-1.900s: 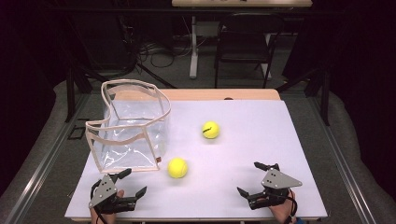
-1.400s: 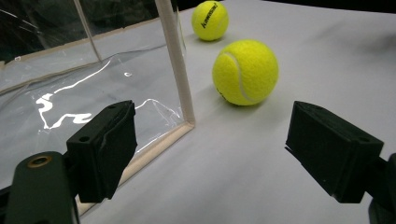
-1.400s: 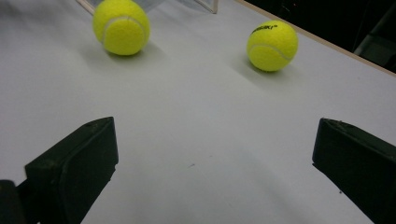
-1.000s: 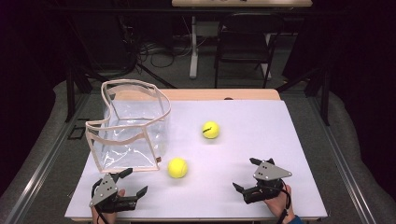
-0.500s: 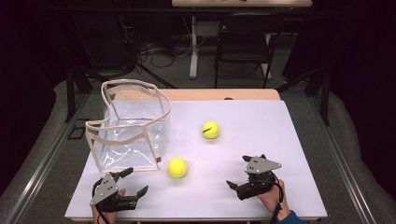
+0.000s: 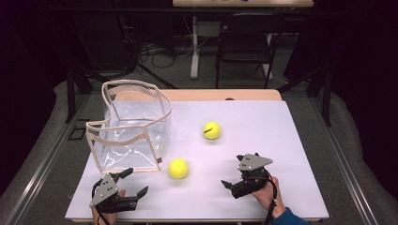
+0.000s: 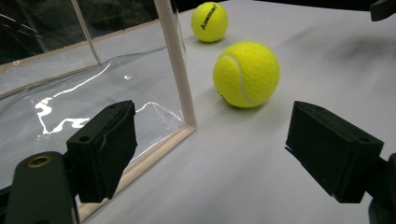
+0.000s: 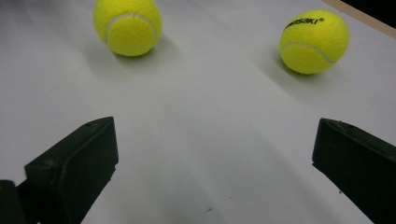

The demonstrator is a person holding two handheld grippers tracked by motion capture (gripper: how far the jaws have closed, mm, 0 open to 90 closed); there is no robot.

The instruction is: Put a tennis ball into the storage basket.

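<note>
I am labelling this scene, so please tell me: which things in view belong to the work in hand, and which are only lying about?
Belong to the work:
near tennis ball
far tennis ball
clear bag
left tongs, open
right tongs, open

Only lying about:
black chair behind the table
cables on the floor
</note>
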